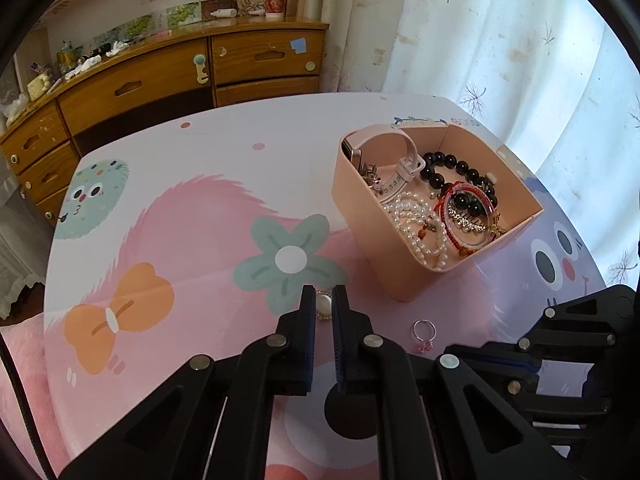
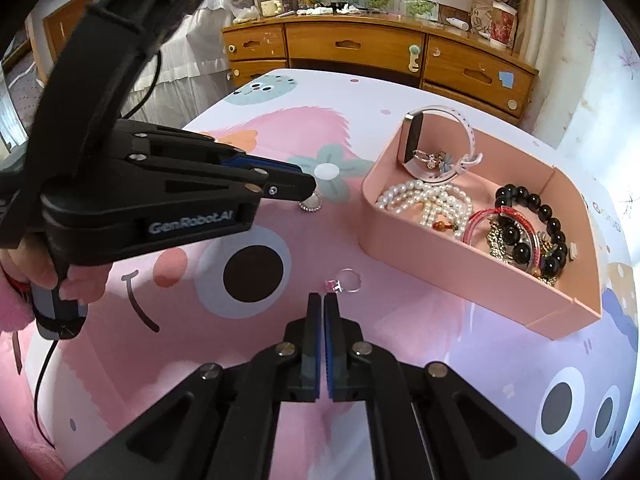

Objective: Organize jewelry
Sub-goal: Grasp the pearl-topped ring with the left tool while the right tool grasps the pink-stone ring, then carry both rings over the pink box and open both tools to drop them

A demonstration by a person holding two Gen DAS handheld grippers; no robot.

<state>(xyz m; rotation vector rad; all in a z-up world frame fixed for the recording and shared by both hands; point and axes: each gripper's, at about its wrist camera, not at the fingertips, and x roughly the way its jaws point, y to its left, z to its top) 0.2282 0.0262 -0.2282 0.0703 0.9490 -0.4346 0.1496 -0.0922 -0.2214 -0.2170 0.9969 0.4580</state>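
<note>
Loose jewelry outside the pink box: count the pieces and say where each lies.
2. A white oval brooch lies between the left gripper fingertips. A silver ring with a pink stone lies just ahead of the right gripper. The grippers could hide others.

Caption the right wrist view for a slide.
Right claw shut, just short of pink-stoned ring; left claw at pearl brooch; pink box holds bracelets.
</note>
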